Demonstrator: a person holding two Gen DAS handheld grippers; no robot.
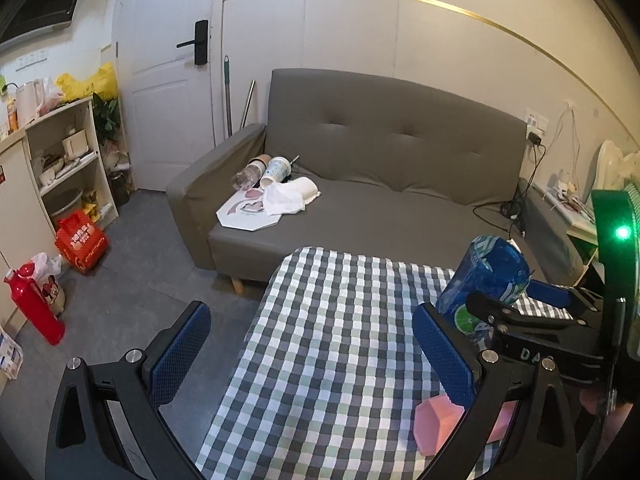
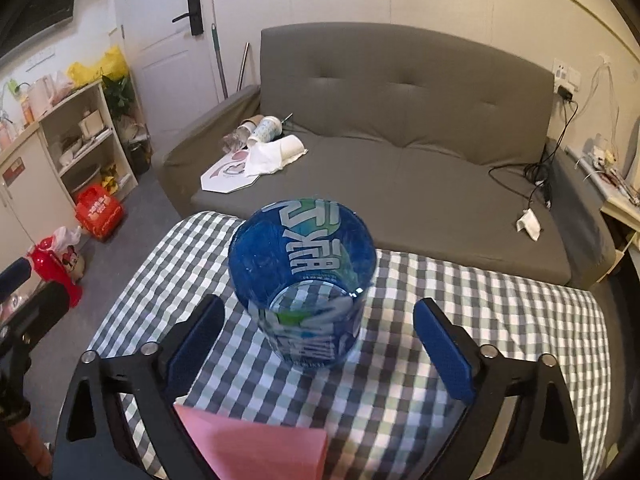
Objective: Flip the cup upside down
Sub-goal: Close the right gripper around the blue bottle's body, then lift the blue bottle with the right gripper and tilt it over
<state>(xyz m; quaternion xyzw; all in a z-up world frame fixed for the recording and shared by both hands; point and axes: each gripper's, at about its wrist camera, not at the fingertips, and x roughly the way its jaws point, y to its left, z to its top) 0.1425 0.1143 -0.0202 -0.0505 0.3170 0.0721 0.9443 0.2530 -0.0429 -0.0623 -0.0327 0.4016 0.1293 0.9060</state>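
A clear blue plastic cup (image 2: 306, 280) with white and green lettering stands upright on the checked tablecloth (image 2: 480, 320), its open mouth up. My right gripper (image 2: 320, 340) is open, its blue pads (image 2: 444, 352) on either side of the cup's base and apart from it. In the left wrist view the cup (image 1: 484, 276) is at the right, with the right gripper's fingers around it. My left gripper (image 1: 312, 352) is open and empty over the table's left edge.
A pink block (image 2: 256, 448) lies on the table close under my right gripper; it also shows in the left wrist view (image 1: 436, 424). A grey sofa (image 1: 360, 184) with cups and a cloth stands behind the table. Shelves and red items are on the left.
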